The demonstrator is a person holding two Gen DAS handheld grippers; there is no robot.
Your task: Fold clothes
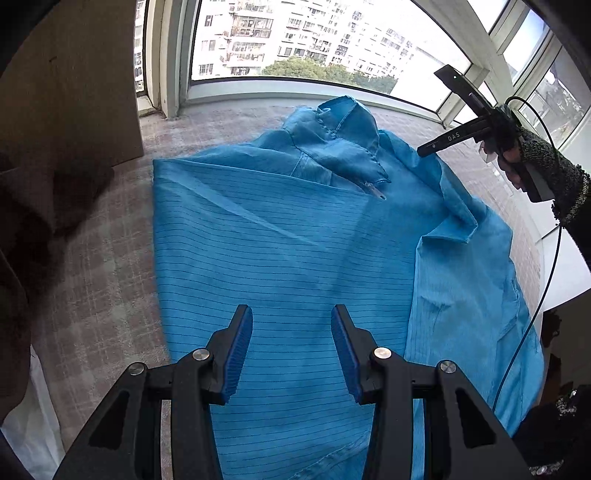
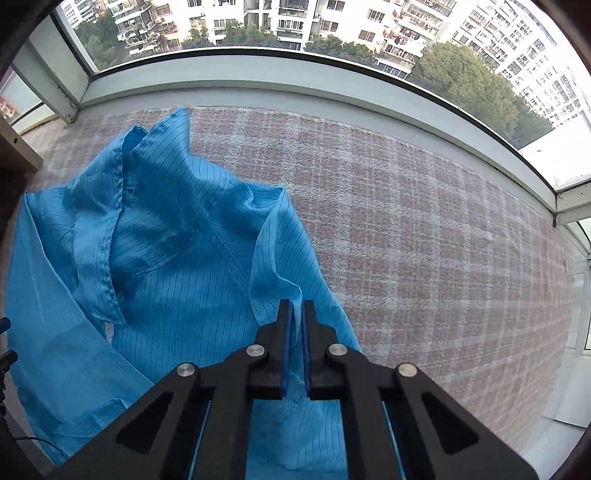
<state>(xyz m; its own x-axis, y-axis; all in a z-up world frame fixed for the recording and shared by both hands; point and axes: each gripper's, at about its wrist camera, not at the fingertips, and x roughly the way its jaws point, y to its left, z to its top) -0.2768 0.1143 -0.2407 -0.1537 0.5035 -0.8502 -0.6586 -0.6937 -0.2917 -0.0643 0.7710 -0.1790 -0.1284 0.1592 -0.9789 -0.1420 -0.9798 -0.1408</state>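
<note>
The right gripper (image 2: pixel 296 308) has its two black fingers almost pressed together, and a raised fold of the blue garment (image 2: pixel 155 258) stands pinched between the blue pads. This fold belongs to the right edge of the garment, close to where the cloth meets the bare blanket. In the left wrist view the same right gripper (image 1: pixel 424 150) shows as a dark tool held by a hand (image 1: pixel 511 155) in a knitted grey sleeve (image 1: pixel 554 173), its tip touching the cloth near the collar. The left gripper (image 1: pixel 291 325) hangs above the lower middle of the garment with its fingers spread apart; nothing is between the pads, and I cannot tell if the tips touch the cloth. The garment is a thin striped coat with a collar (image 1: pixel 343 136) and a zipper pull (image 1: pixel 375 190); it lies mostly flat, the collar pointing toward the window (image 1: pixel 314 37). Under it there is a pink checked blanket (image 2: pixel 424 221), which reaches to the white window sill (image 2: pixel 295 88). A thin dark cable (image 1: pixel 532 314) hangs along the right side. Outside the glass, apartment buildings (image 2: pixel 332 18) and green trees (image 2: pixel 472 85) are visible.
</note>
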